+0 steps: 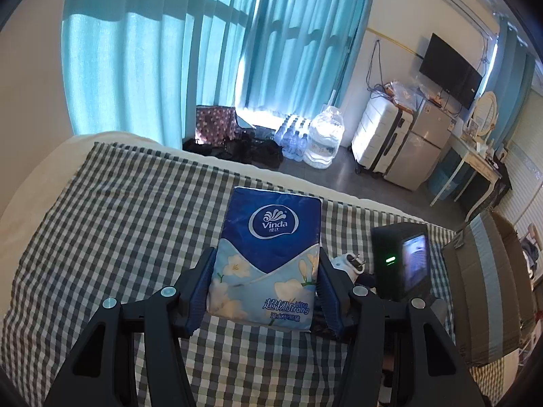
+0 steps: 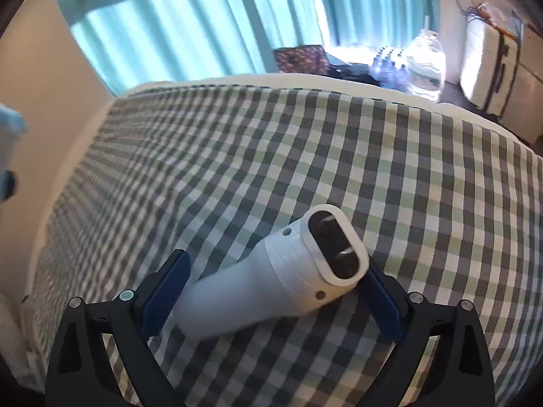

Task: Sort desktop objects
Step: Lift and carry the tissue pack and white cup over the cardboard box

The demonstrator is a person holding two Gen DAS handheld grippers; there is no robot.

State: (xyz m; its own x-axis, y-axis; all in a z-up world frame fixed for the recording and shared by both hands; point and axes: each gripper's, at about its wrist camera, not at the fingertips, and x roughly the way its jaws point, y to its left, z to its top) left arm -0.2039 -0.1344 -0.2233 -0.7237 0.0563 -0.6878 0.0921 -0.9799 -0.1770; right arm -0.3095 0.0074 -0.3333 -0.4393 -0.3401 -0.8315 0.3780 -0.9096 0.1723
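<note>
The left claw (image 1: 263, 291) pinched a blue tissue pack (image 1: 268, 257) between its pads, the pack lifted above the checked bed (image 1: 118, 210) rather than lying on it. The right claw (image 2: 271, 300) stood spread around a white handheld device (image 2: 288, 271) that lay on the bed; the left pad was clear of it, while the right pad was just beside or touching its wide end, I could not tell which, so no grip looked made. In the left view a cardboard box (image 1: 482, 291) stood at the bed's right edge, near a black gadget (image 1: 400, 261) with a green light. Judging from this, sorting was midway: one item was in hand and undelivered, another about to be grasped, and I saw nothing yet placed.
</note>
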